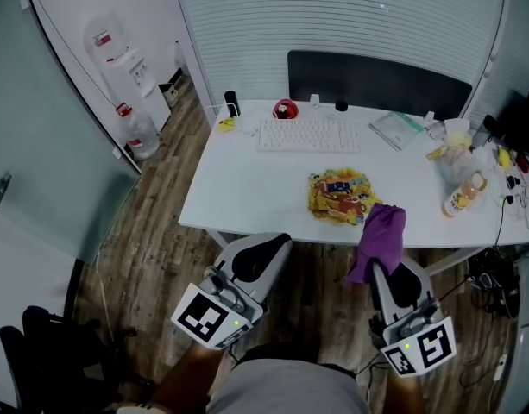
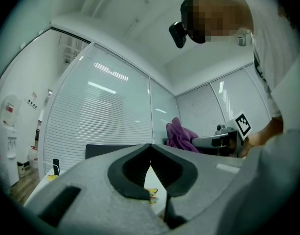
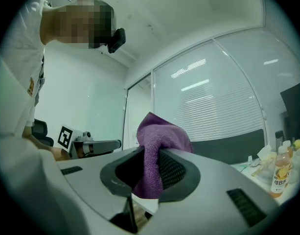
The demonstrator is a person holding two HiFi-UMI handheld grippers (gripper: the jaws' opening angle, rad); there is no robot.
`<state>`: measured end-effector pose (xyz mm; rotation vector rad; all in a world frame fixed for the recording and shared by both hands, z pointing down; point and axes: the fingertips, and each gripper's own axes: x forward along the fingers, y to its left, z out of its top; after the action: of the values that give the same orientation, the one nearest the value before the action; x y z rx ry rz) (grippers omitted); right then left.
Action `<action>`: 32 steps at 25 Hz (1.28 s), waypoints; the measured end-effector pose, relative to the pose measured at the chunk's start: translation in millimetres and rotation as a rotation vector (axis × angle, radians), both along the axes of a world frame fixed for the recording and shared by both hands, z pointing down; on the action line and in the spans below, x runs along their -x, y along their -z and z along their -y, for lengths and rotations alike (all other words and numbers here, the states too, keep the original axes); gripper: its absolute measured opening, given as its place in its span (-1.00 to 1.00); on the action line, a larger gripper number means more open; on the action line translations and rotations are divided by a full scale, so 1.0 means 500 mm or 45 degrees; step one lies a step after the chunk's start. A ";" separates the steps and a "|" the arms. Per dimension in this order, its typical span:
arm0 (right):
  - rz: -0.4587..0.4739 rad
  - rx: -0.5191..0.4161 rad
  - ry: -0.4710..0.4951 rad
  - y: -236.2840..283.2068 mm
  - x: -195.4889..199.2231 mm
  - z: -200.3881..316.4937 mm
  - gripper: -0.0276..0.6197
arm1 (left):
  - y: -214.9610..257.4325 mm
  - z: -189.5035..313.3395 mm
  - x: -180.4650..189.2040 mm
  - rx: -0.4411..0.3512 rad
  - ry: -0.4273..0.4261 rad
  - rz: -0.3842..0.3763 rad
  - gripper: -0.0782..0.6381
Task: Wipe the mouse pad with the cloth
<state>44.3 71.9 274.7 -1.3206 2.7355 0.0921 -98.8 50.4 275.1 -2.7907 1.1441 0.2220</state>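
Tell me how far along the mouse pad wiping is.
Done: the purple cloth is picked up, clamped in the right gripper. In hand: it hangs at the near edge of the desk, beside the yellow mouse pad, not visibly pressed on it; the left gripper is shut and empty. Left: lay the cloth on the pad and wipe.

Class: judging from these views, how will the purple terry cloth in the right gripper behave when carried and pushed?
Probably floppy: the purple terry cloth folds and droops over the right gripper. Likely light, since a pinch on one fold holds it. Its nubby pile should grip rather than slip.
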 end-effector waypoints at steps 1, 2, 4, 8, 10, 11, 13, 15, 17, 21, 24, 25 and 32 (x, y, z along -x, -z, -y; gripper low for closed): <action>-0.003 0.002 -0.006 -0.001 0.006 0.012 -0.70 | -0.003 0.011 0.006 0.008 -0.007 0.004 -0.74; -0.005 0.006 -0.012 -0.003 0.012 0.024 -0.70 | -0.006 0.022 0.012 0.015 -0.013 0.008 -0.74; -0.006 0.012 -0.024 -0.006 0.022 0.049 -0.70 | -0.010 0.047 0.024 0.020 -0.021 0.012 -0.74; -0.013 0.022 -0.038 -0.010 0.038 0.091 -0.70 | -0.015 0.095 0.039 0.026 -0.037 0.009 -0.74; -0.019 0.025 -0.046 -0.009 0.043 0.107 -0.70 | -0.015 0.115 0.043 0.030 -0.045 0.007 -0.74; -0.022 0.027 -0.051 -0.007 0.043 0.114 -0.70 | -0.015 0.122 0.043 0.033 -0.050 0.008 -0.74; -0.027 0.029 -0.061 -0.006 0.042 0.125 -0.70 | -0.019 0.133 0.041 0.042 -0.060 0.008 -0.74; -0.033 0.030 -0.065 -0.006 0.039 0.136 -0.70 | -0.023 0.145 0.039 0.044 -0.062 -0.003 -0.74; -0.039 0.031 -0.066 -0.008 0.036 0.148 -0.70 | -0.033 0.155 0.035 0.073 -0.066 0.009 -0.74; -0.030 0.036 -0.064 -0.013 0.023 0.183 -0.70 | -0.042 0.182 0.026 0.093 -0.060 0.027 -0.74; -0.026 0.040 -0.053 -0.021 0.016 0.215 -0.70 | -0.046 0.209 0.021 0.094 -0.039 0.039 -0.74; -0.031 0.041 -0.048 -0.024 0.013 0.226 -0.70 | -0.048 0.219 0.019 0.098 -0.033 0.047 -0.74; -0.056 0.035 0.003 -0.035 -0.007 0.312 -0.70 | -0.060 0.300 -0.015 0.107 0.005 0.095 -0.74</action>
<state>47.6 -83.9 292.1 -1.3378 2.7851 0.0842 -91.6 -99.6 305.0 -2.8423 1.1684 0.0703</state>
